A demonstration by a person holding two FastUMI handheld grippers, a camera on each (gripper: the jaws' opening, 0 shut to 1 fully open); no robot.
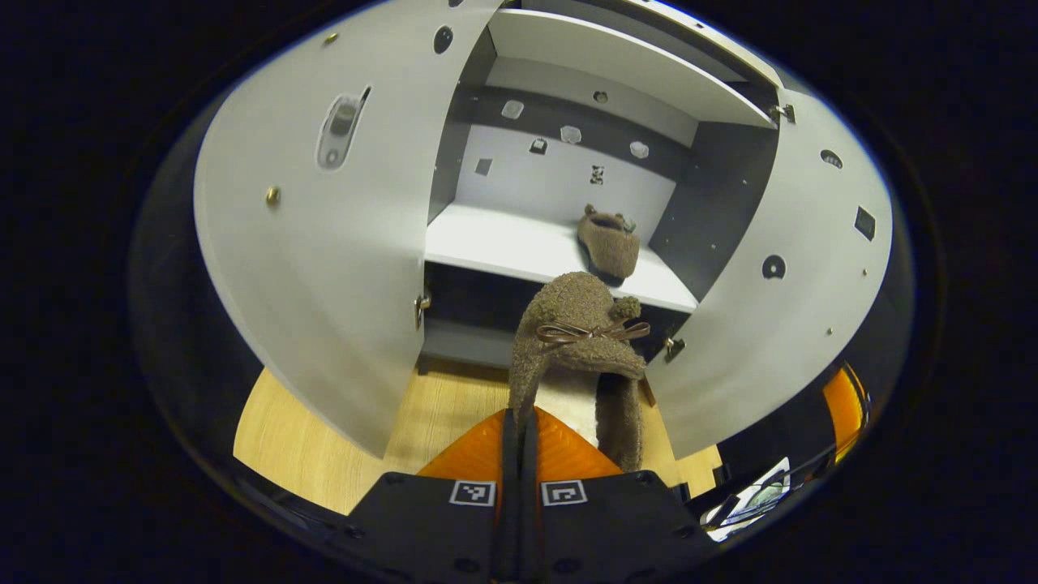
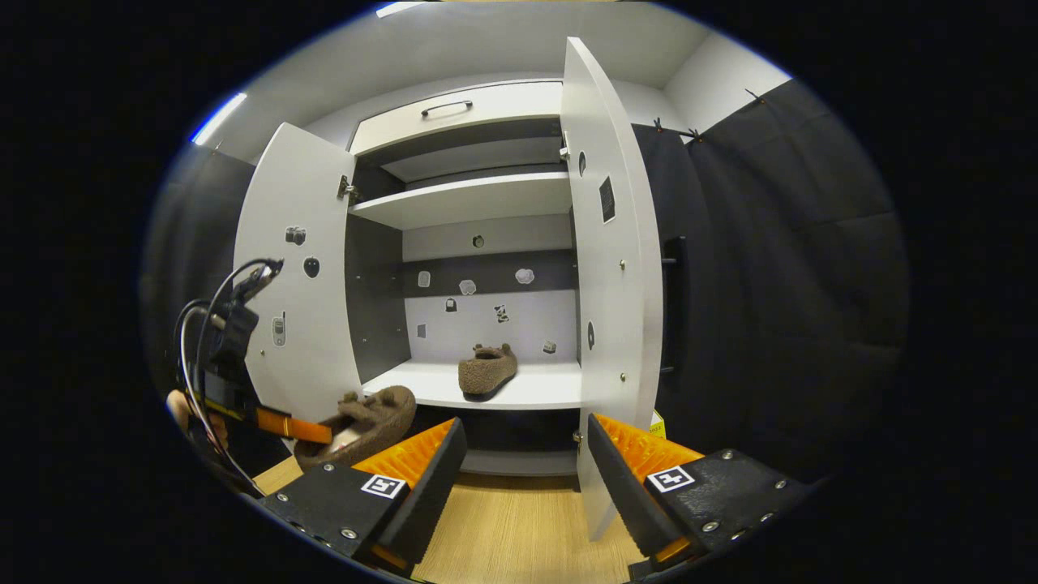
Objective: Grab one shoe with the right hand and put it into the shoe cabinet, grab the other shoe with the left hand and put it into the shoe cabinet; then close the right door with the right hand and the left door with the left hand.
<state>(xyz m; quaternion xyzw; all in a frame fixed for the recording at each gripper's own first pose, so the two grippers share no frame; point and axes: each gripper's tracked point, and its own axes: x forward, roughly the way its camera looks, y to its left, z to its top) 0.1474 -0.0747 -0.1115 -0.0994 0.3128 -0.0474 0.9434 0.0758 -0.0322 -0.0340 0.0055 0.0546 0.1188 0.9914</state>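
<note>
The left gripper [image 1: 519, 438] is pinched tight on the side wall of a fluffy brown slipper [image 1: 580, 341], and the two orange fingers are pressed together with the thin edge caught between them. The slipper looks soft, light and floppy, so it can be bent easily and is not likely to be broken. The rim is a good place to hold it, because the thin edge fits between the fingers. The slipper is held up in the air, toe pointing at the shoe cabinet [image 1: 559, 186], just in front of the open doors and a little below the white shelf [image 1: 503, 243]. The other slipper [image 1: 610, 243] is already set on that shelf, toward its right side. The right gripper [image 2: 523, 470] is held low and back from the cabinet, its fingers spread wide apart with nothing between them. The right door [image 2: 610, 268] is seen edge-on just beyond it.
</note>
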